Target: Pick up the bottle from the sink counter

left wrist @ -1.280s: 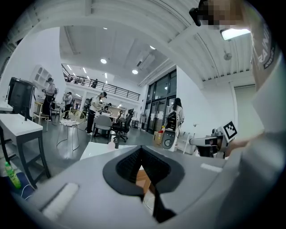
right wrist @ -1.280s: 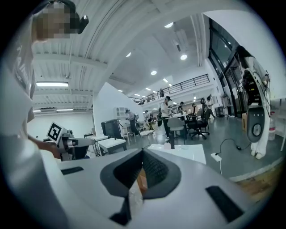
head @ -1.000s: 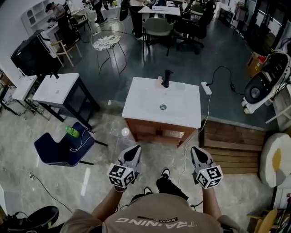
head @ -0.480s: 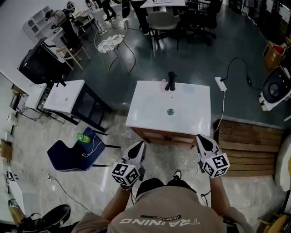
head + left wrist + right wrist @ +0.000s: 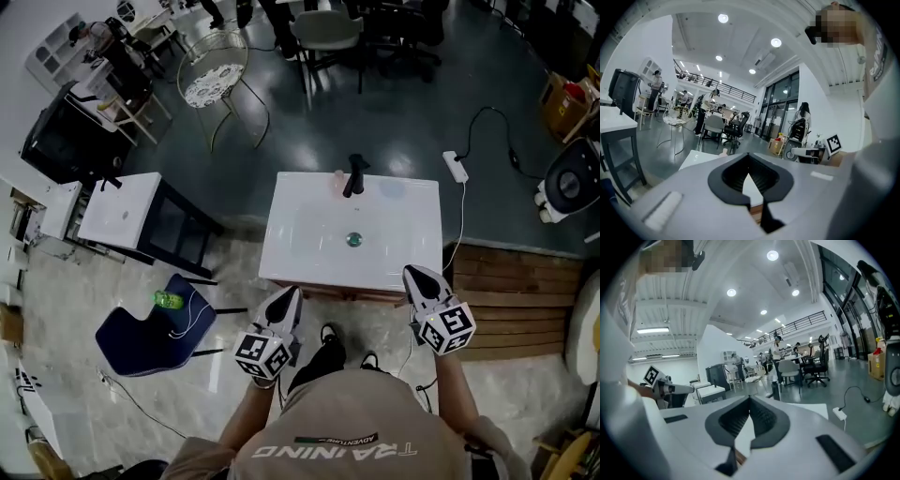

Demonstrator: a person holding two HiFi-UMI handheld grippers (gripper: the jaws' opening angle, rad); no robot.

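The white sink counter (image 5: 309, 239) stands just ahead of me, with a black faucet (image 5: 354, 175) at its far edge. A small pale bottle (image 5: 338, 178) stands upright just left of the faucet. My left gripper (image 5: 292, 294) hovers at the counter's front left edge, shut and empty. My right gripper (image 5: 411, 273) is over the front right edge, also shut with nothing in it. In the left gripper view the closed left gripper (image 5: 755, 206) points at the counter, and the bottle (image 5: 723, 152) shows far off. The right gripper (image 5: 736, 448) faces the faucet (image 5: 776, 390).
A blue chair (image 5: 136, 333) carrying a green bottle (image 5: 168, 300) sits to the left on the floor. Beyond it is a dark side table (image 5: 122, 211) with a white top. A power strip (image 5: 456, 167) and its cable lie right of the counter, next to a wooden pallet (image 5: 497, 300).
The person has stepped closer to the sink counter. Both grippers, still shut, have come up to its front edge.
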